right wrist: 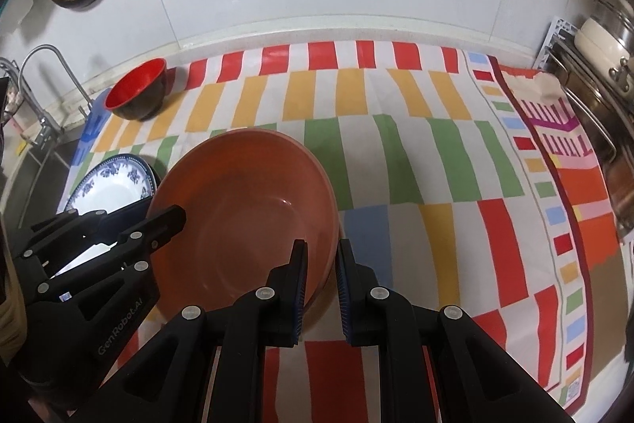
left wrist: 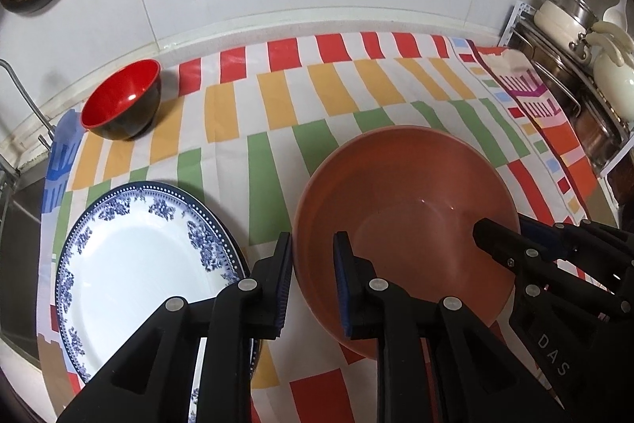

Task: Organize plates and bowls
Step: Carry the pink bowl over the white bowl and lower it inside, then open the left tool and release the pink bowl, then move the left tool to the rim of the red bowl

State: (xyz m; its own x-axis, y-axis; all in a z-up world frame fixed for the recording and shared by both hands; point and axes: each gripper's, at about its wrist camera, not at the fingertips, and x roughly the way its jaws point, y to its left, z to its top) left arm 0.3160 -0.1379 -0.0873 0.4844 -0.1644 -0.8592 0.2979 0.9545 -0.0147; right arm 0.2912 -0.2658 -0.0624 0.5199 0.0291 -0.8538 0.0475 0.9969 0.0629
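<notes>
Orange-brown and big, the bowl [left wrist: 404, 221] sits on the striped cloth [left wrist: 277, 98] over the desk, just beside the blue flowered plate [left wrist: 134, 264]. The left hand-held gripper [left wrist: 313, 284] pinches the bowl's left rim, and the right hand-held gripper [right wrist: 321, 284] pinches the right rim, so both are grasping the bowl. Each one only bites a thin edge. If one hand goes faster, the bowl could tip or slip out. It could also bump the plate. The small red bowl [left wrist: 123, 102] stands far back, out of the way.
</notes>
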